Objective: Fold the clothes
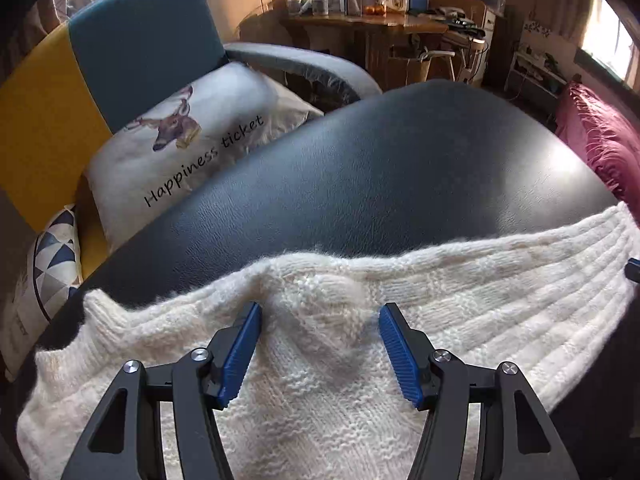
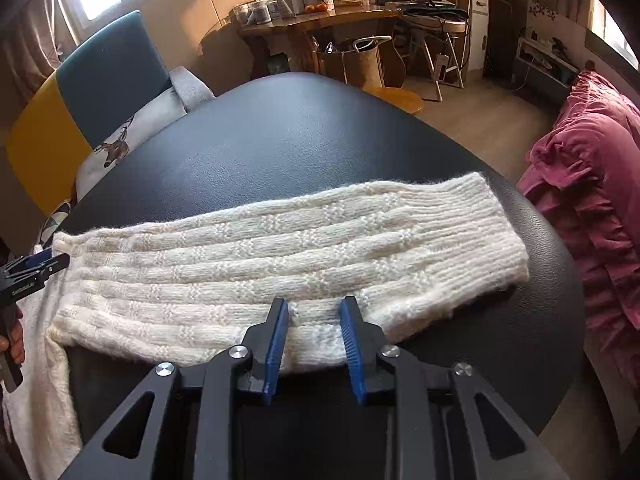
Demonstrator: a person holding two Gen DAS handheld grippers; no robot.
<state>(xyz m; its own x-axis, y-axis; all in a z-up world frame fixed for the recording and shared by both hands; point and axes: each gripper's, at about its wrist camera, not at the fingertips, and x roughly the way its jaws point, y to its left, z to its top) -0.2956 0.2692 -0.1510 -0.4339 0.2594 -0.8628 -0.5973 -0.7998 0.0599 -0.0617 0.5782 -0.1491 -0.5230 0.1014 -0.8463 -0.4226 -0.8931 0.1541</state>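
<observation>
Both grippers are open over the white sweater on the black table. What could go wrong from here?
1. The right gripper straddles only the near edge of the sleeve; closing there may pinch one layer and drag it crooked.
2. The left gripper sits around a raised bump in the sweater, so a grab could lock in a wrinkle.
3. The sweater overhangs the table edge and might slide off.

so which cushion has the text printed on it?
The white deer cushion against the teal chair back, reading "Happiness ticket". The triangle-patterned cushion below it shows no text.
</observation>
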